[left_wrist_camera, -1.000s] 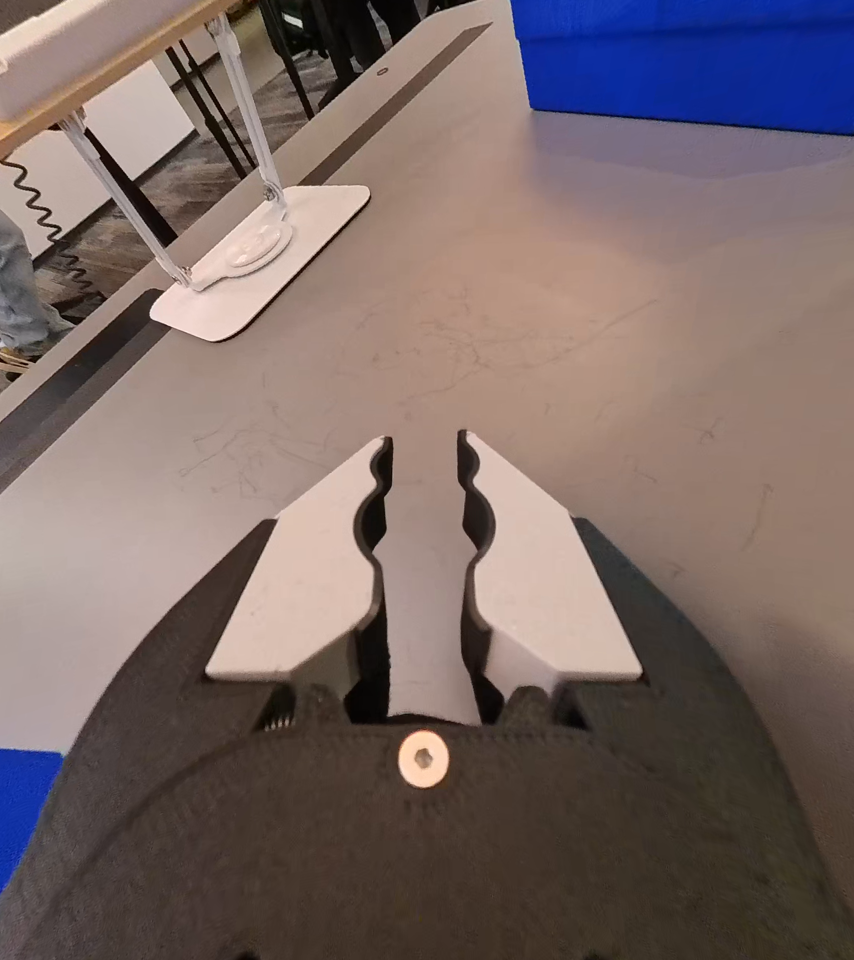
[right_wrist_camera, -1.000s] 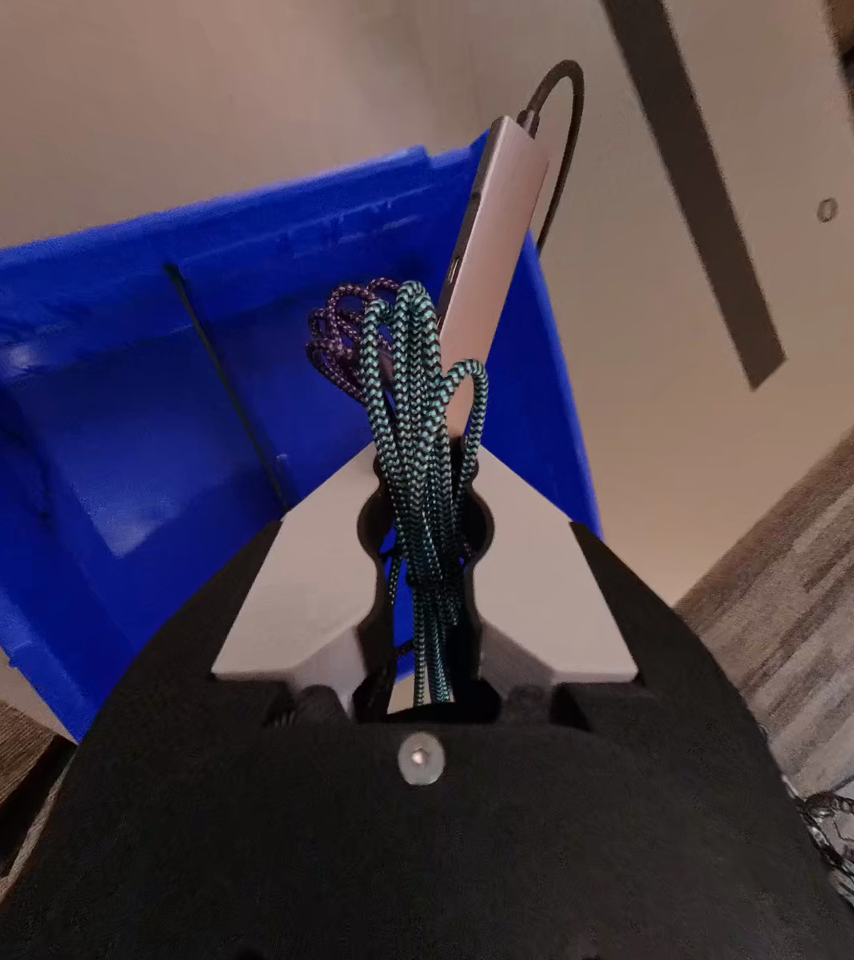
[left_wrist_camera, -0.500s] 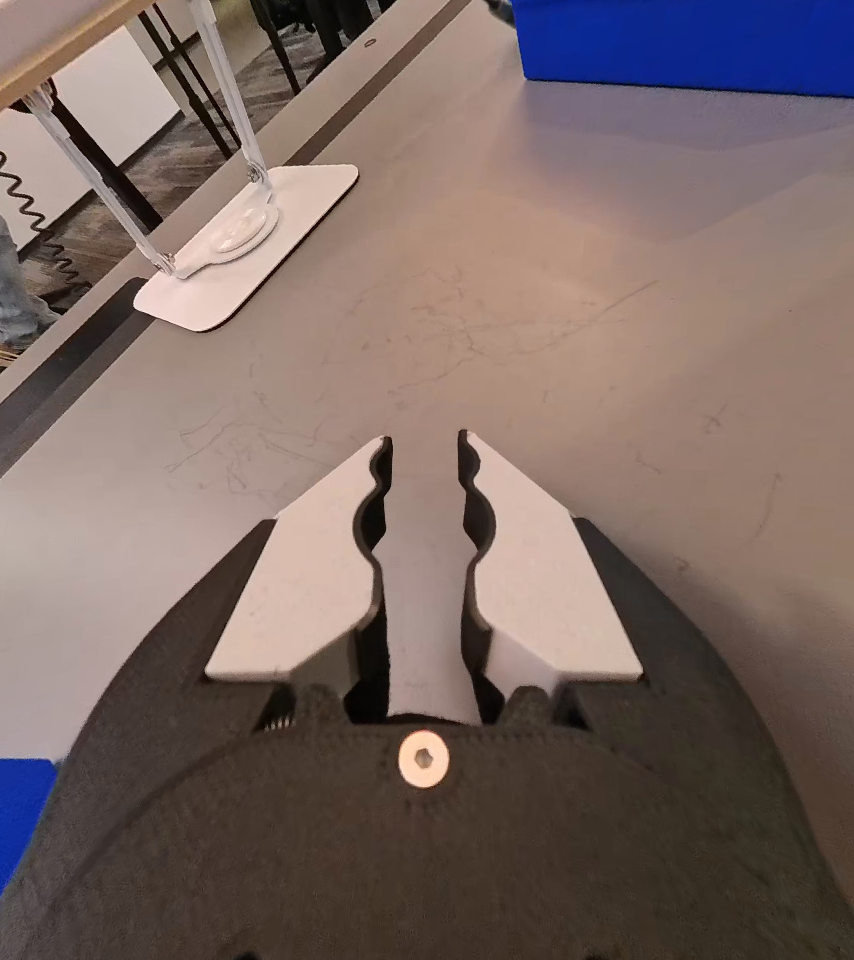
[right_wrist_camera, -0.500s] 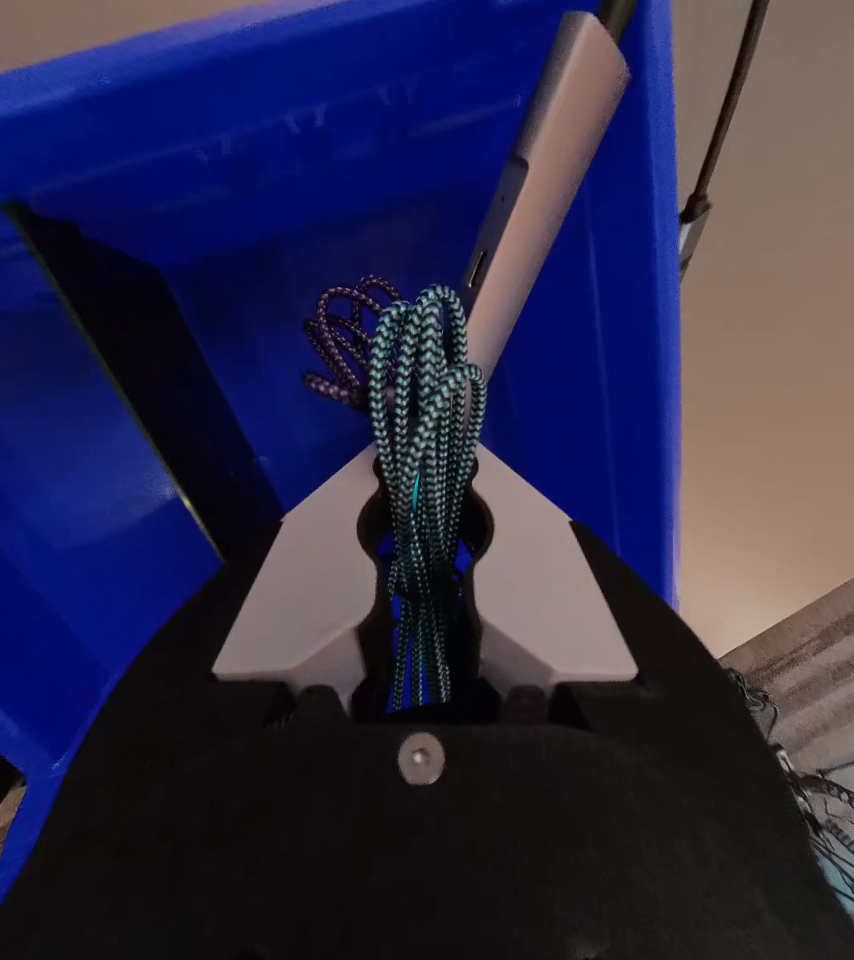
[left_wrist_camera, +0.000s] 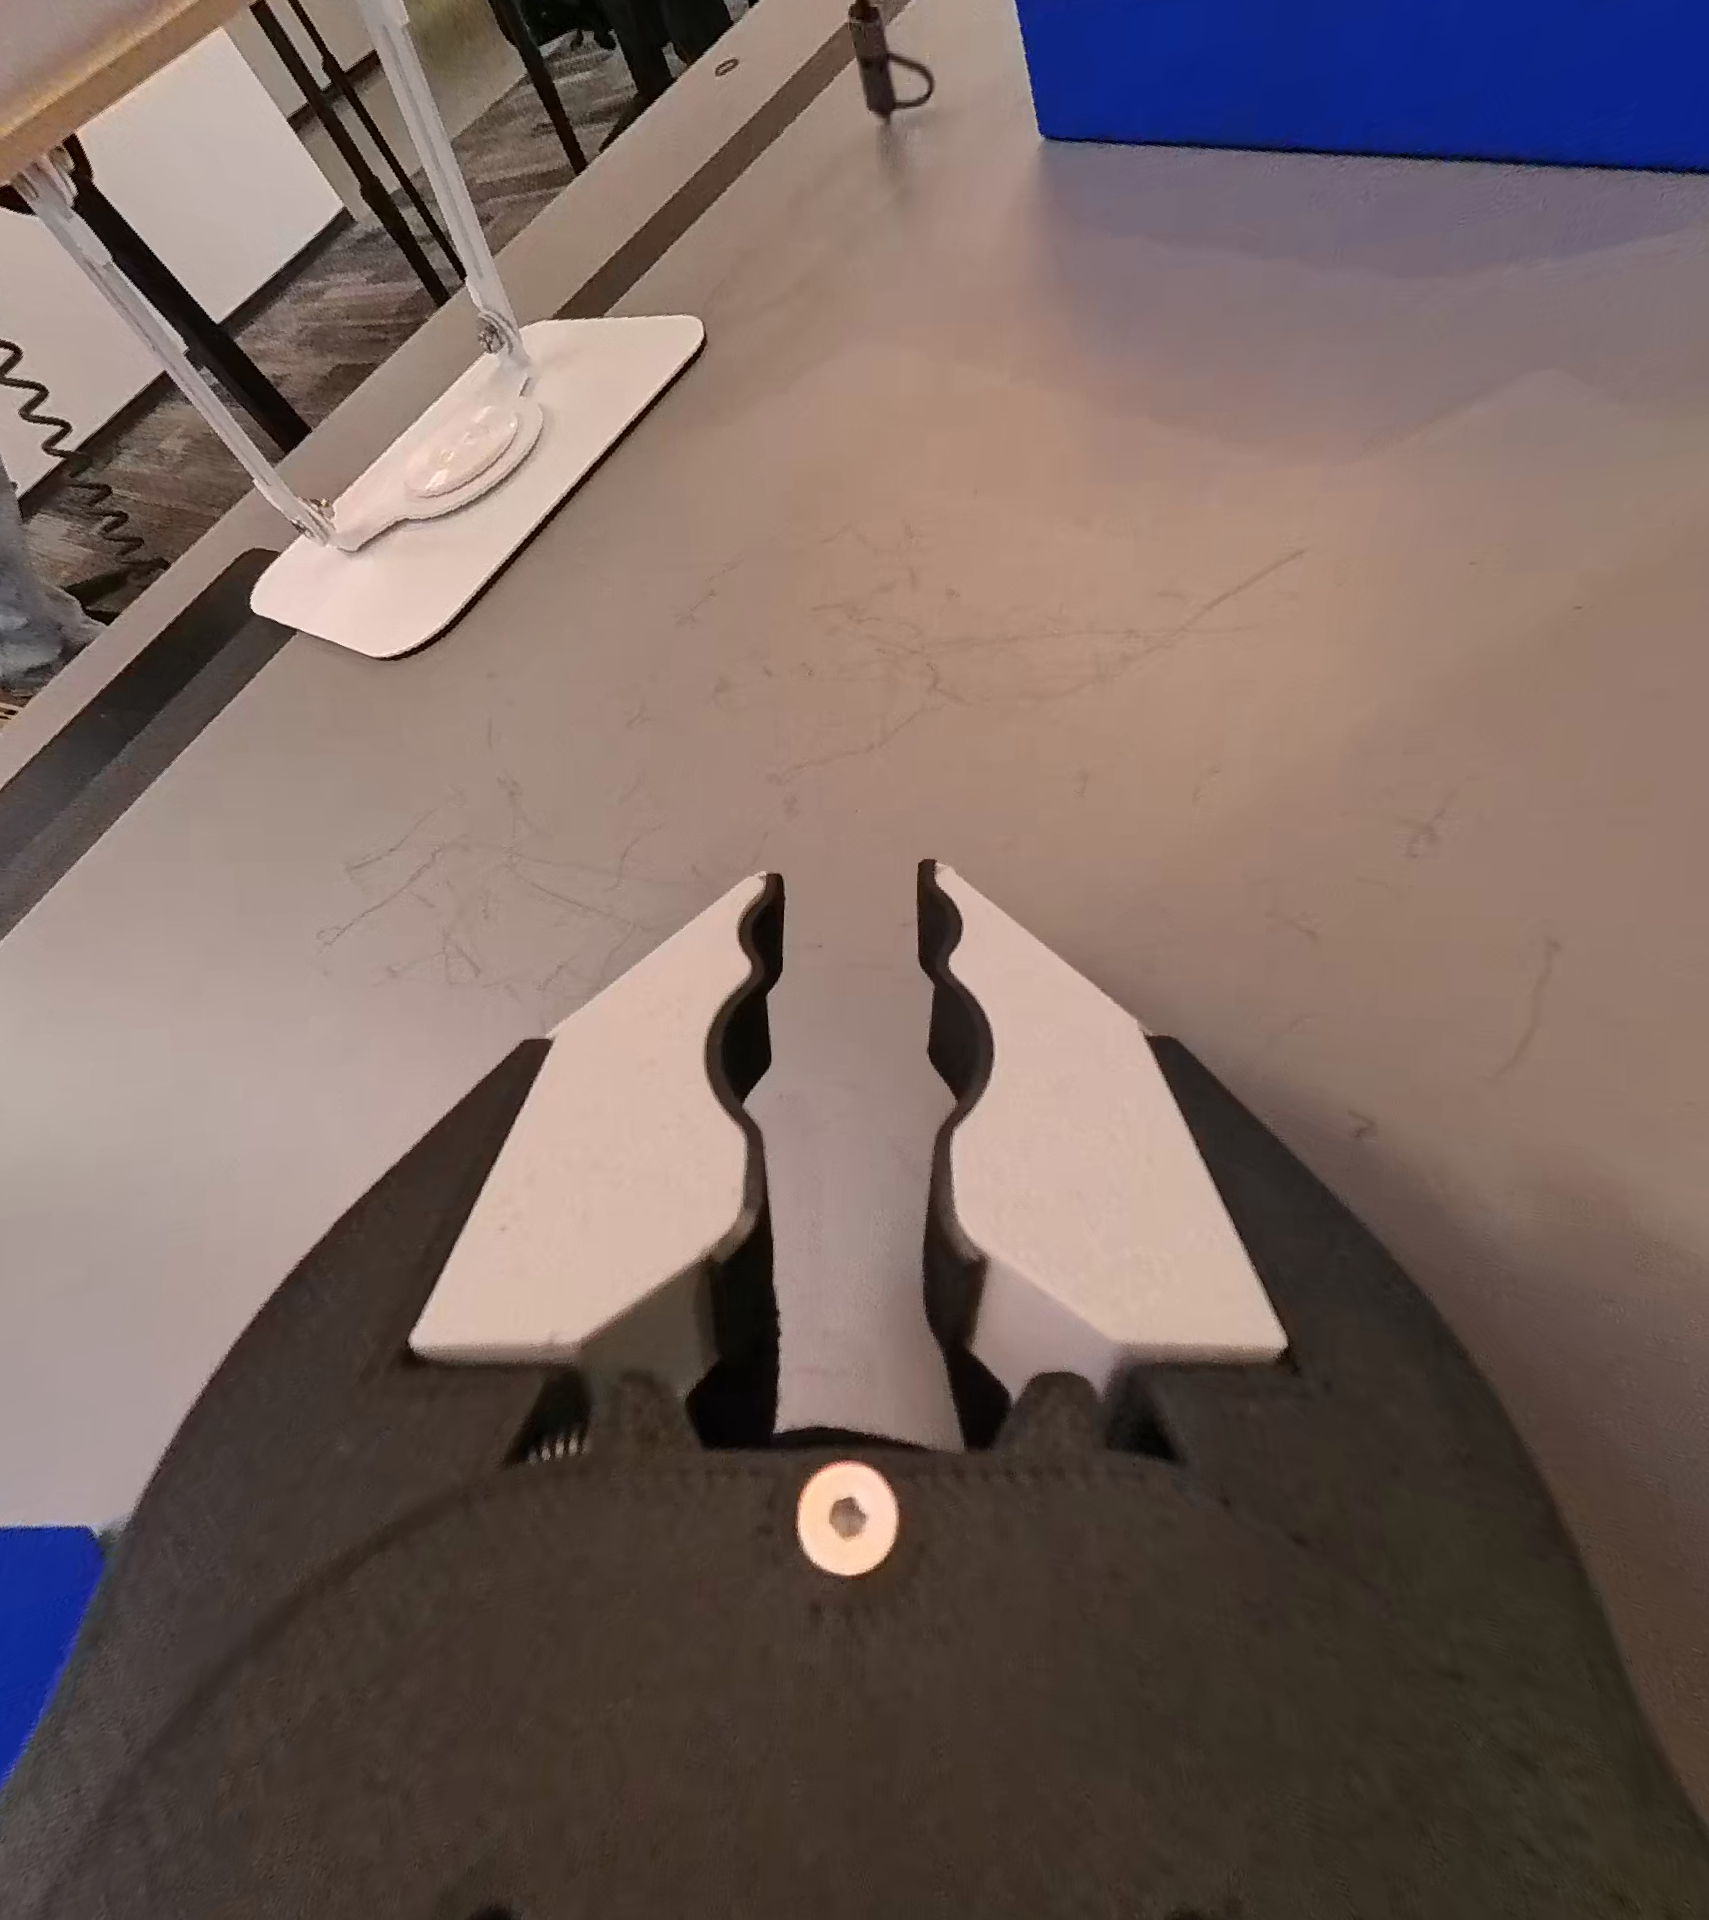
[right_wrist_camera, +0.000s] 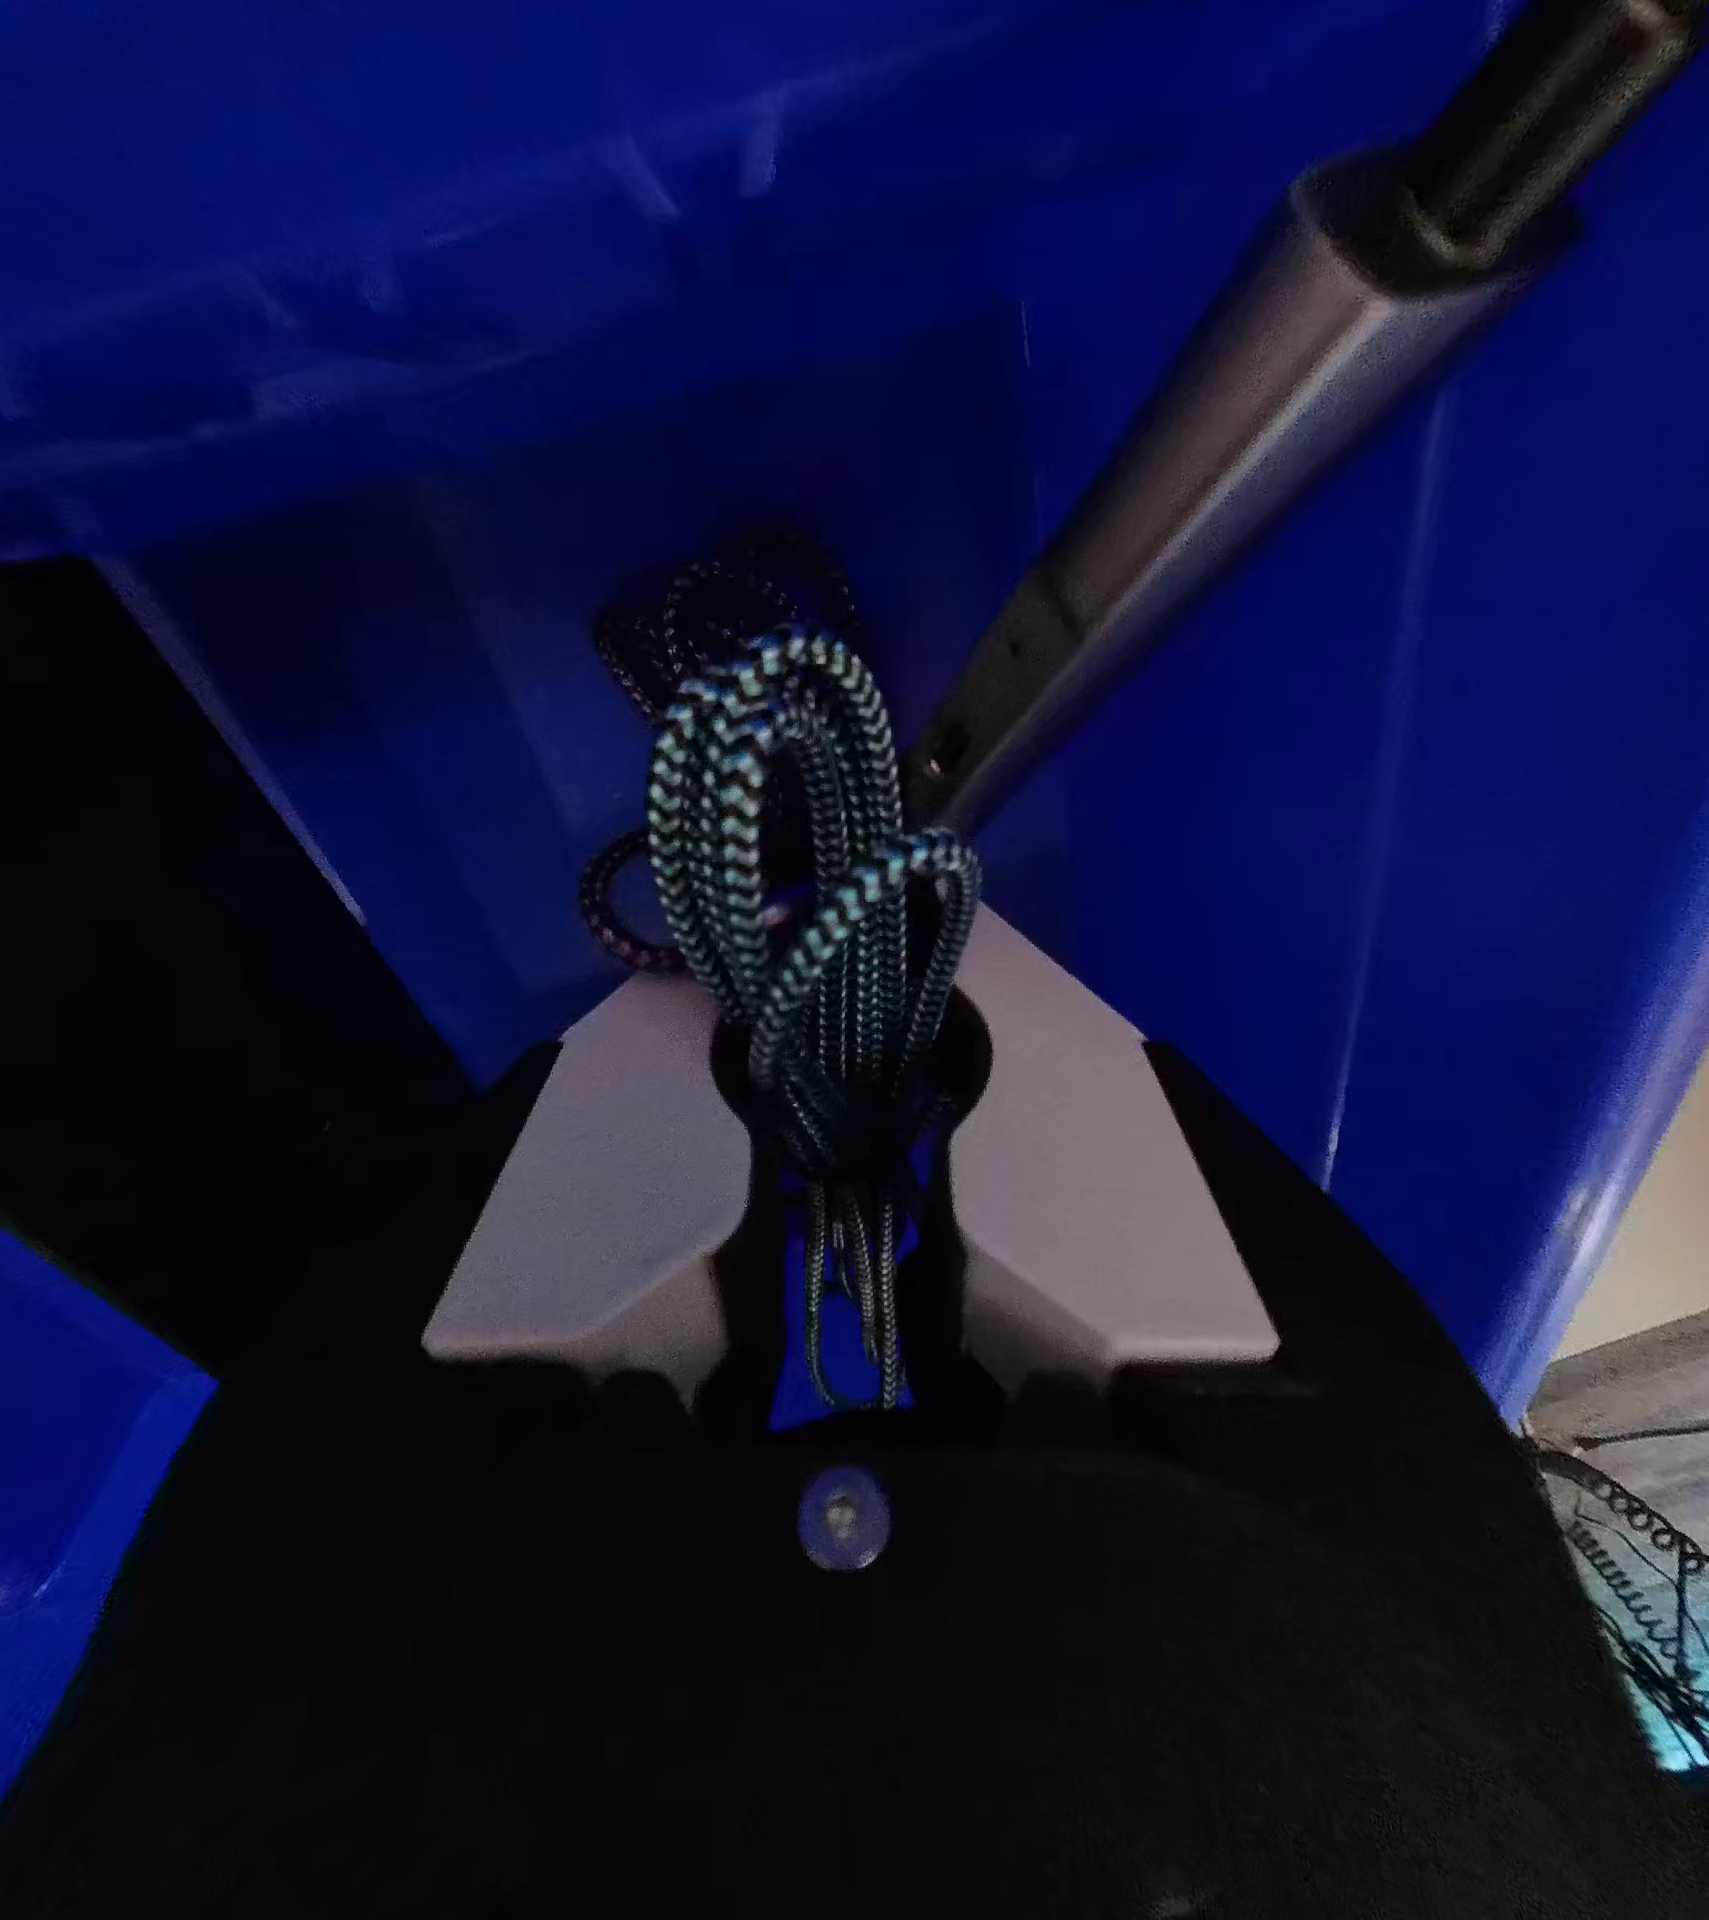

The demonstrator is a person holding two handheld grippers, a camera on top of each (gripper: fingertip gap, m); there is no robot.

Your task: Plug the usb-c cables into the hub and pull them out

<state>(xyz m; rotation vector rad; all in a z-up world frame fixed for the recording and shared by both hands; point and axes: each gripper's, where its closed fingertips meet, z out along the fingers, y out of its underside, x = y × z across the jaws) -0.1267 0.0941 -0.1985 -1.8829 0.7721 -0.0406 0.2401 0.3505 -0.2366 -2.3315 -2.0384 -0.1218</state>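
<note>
Inside the blue bin (right_wrist_camera: 1349,727), close against its inner walls, the right gripper (right_wrist_camera: 852,997) is clenched on a bundle of braided cables (right_wrist_camera: 808,894): teal-and-black loops bunch out past the fingertips, and a darker purple braid (right_wrist_camera: 621,904) loops just beside them, toward the bin's dark divider (right_wrist_camera: 154,935). The bundle is pinched in the scalloped notch between the jaws, a grip that seems meant to keep the loose loops together while they are carried. The grey hub (right_wrist_camera: 1245,499) slants across the bin wall just beyond the loops, its own dark lead (right_wrist_camera: 1556,114) leaving its far end near the bin's top corner. Whether the hub hangs from the gripped cables or merely leans against the wall cannot be told; the light inside the bin is dim and the view blurred.

Well away from the bin, the left gripper (left_wrist_camera: 850,883) hovers over the bare grey table (left_wrist_camera: 1089,644) with its jaws parted and nothing between them, likely kept free to steady the hub when plugging begins. In that view the bin (left_wrist_camera: 1401,83) stands at the table's far edge, a small dark connector (left_wrist_camera: 876,73) lying just beside it, and a white stand base (left_wrist_camera: 486,478) rests near the table's side, farther from the bin.

Judged from this, no plug is seated yet; hub and cables are together at the bin rather than laid out for work.
</note>
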